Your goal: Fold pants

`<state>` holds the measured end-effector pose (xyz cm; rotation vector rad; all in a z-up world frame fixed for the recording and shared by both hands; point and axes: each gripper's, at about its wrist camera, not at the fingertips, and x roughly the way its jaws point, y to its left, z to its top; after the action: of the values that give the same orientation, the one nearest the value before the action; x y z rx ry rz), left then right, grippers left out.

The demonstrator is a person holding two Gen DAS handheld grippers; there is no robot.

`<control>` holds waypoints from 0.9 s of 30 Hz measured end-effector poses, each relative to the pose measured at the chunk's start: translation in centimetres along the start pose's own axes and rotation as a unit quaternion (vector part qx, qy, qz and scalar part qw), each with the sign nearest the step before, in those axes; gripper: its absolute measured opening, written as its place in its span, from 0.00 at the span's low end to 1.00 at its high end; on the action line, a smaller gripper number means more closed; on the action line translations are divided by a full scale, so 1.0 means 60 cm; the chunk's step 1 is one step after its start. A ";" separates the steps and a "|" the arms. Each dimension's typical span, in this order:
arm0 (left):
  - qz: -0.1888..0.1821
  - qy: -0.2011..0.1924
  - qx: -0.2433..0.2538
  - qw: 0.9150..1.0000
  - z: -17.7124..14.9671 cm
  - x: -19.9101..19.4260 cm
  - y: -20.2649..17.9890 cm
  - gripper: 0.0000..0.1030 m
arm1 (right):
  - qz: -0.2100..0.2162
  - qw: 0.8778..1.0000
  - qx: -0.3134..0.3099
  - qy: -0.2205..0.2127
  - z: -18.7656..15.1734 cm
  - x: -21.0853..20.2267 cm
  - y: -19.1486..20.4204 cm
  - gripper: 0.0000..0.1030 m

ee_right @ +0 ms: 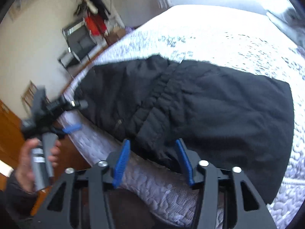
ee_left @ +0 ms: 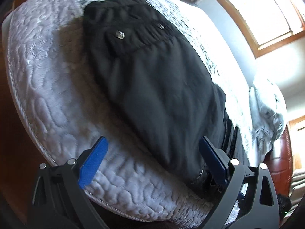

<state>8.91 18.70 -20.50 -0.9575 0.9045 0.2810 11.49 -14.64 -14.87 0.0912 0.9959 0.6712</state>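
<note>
Black pants [ee_left: 152, 87] lie on a white quilted mattress [ee_left: 47, 80], elastic waistband and two metal snaps at the far end. My left gripper [ee_left: 153, 143] is open, its blue fingers straddling the near hem by the mattress edge, holding nothing. In the right wrist view the pants [ee_right: 219, 114] lie folded with the gathered waistband across the middle. My right gripper [ee_right: 153, 147] is open at the near edge of the cloth, empty. The left gripper [ee_right: 71, 114] shows at the left, held in a hand, open beside the pants' edge.
A crumpled grey-white blanket [ee_left: 266, 114] lies at the right end of the bed. A wooden-framed window [ee_left: 266, 15] is behind it. Wooden floor [ee_right: 11, 133] runs beside the bed. A chair with red clothing [ee_right: 91, 24] stands by the wall.
</note>
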 end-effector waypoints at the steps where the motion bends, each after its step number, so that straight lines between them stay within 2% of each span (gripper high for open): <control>1: -0.005 0.000 -0.009 1.000 0.006 -0.001 0.009 0.93 | -0.005 1.000 0.010 -0.005 0.002 -0.007 -0.011 0.51; 7: -0.058 -0.011 -0.080 0.995 0.063 0.000 0.063 0.93 | -0.064 0.993 0.096 -0.027 -0.002 -0.047 -0.114 0.51; 10: -0.099 -0.006 -0.130 0.987 0.086 0.010 0.092 0.93 | -0.070 0.990 0.122 -0.029 -0.006 -0.052 -0.144 0.52; 15: -0.176 0.000 -0.209 0.962 0.107 0.036 0.135 0.93 | -0.079 0.989 0.127 -0.018 -0.010 -0.032 -0.160 0.52; 21: -0.191 -0.006 -0.209 0.959 0.109 0.047 0.133 0.92 | -0.077 0.988 0.132 -0.018 -0.010 -0.012 -0.162 0.53; 24: -0.212 -0.007 -0.212 0.954 0.095 0.048 0.126 0.89 | -0.074 0.989 0.130 -0.019 -0.008 -0.006 -0.160 0.55; 26: -0.183 -0.014 -0.211 0.960 0.086 0.046 0.122 0.78 | -0.076 0.990 0.121 -0.018 -0.006 0.000 -0.154 0.60; 27: -0.173 -0.014 -0.217 0.961 0.085 0.049 0.119 0.74 | -0.079 0.990 0.118 -0.016 -0.006 0.001 -0.154 0.60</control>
<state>9.36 26.37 -25.64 -1.4942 0.6416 0.1951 15.64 -22.04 -18.51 0.2288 1.0362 0.4044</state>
